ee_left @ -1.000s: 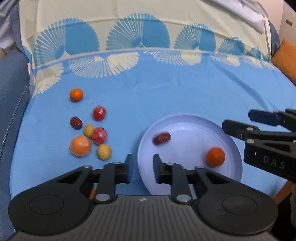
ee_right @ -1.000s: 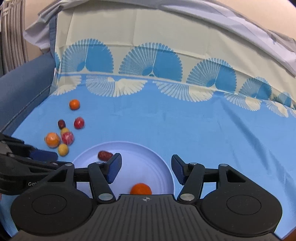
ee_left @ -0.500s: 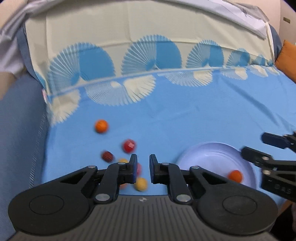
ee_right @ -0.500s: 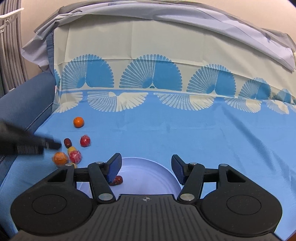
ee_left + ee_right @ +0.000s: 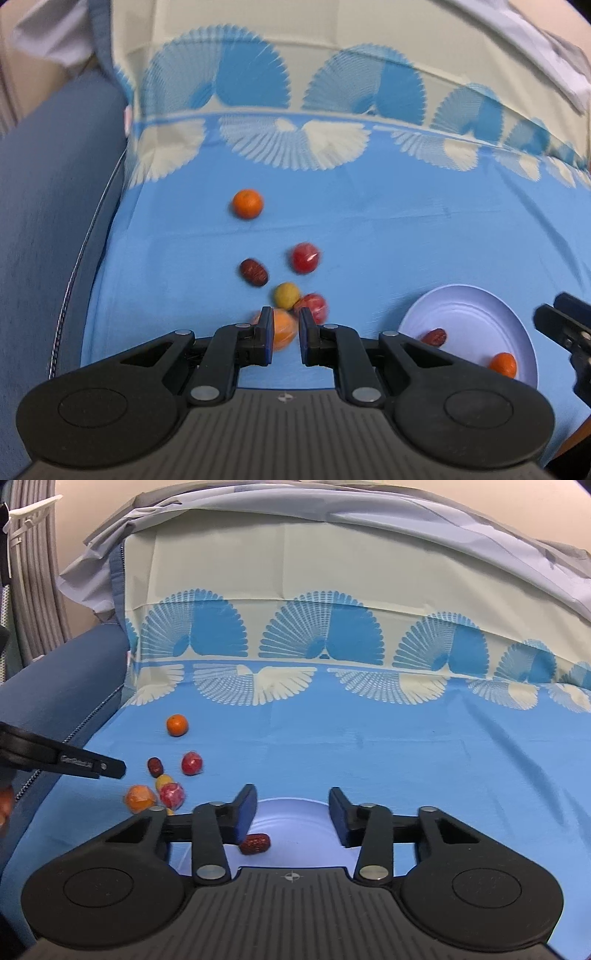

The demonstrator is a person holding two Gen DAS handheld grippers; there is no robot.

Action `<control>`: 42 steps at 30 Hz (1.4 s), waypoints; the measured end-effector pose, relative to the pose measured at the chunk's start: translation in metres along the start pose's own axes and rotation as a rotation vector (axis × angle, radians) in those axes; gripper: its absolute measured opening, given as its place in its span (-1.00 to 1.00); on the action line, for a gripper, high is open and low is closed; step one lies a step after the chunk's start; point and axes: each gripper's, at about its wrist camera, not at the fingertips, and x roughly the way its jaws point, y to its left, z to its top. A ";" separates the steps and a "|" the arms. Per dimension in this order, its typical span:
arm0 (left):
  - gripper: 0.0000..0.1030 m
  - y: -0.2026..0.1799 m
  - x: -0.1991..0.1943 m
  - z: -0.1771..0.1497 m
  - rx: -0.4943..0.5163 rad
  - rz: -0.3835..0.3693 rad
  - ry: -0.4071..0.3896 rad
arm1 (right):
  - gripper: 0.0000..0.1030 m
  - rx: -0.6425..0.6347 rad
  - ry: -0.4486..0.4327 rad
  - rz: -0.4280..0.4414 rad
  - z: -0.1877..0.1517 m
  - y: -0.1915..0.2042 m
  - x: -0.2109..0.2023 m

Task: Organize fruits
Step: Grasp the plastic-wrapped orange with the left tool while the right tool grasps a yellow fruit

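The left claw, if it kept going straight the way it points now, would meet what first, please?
Probably the large orange fruit framed between the left claw fingers, though depth is unclear.

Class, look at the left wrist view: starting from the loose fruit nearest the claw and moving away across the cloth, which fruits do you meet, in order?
Large orange fruit → yellow fruit → dark red date → far orange. The two red fruits are left out: their places overlap with others.

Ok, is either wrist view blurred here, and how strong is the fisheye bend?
Left wrist view: motion-smeared, the cloth's fan print and loose fruit soft-edged, though its own fingers stay sharp. Right wrist view: crisp throughout, date on the plate clear. Both bend straight cloth lines into curves towards the edges.
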 end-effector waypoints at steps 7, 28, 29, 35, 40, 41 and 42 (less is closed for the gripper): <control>-0.71 0.022 0.009 0.004 -0.116 -0.019 0.052 | -0.39 0.007 -0.001 0.032 0.003 0.004 0.002; -0.60 0.066 0.032 0.011 -0.389 -0.114 0.134 | -0.63 -0.027 0.156 0.247 0.021 0.037 0.058; -0.52 0.066 0.035 0.011 -0.389 -0.118 0.144 | -0.60 -0.040 0.165 0.259 0.020 0.043 0.062; 0.08 0.064 0.048 0.011 -0.394 -0.113 0.187 | -0.26 -0.082 0.210 0.274 0.015 0.076 0.090; 0.08 0.067 0.056 0.012 -0.409 -0.115 0.206 | 0.10 -0.107 0.276 0.273 0.009 0.096 0.116; 0.08 0.067 0.057 0.012 -0.408 -0.116 0.212 | 0.10 -0.117 0.284 0.268 0.008 0.101 0.121; 0.08 0.067 0.059 0.012 -0.408 -0.119 0.218 | 0.10 -0.127 0.296 0.266 0.006 0.105 0.126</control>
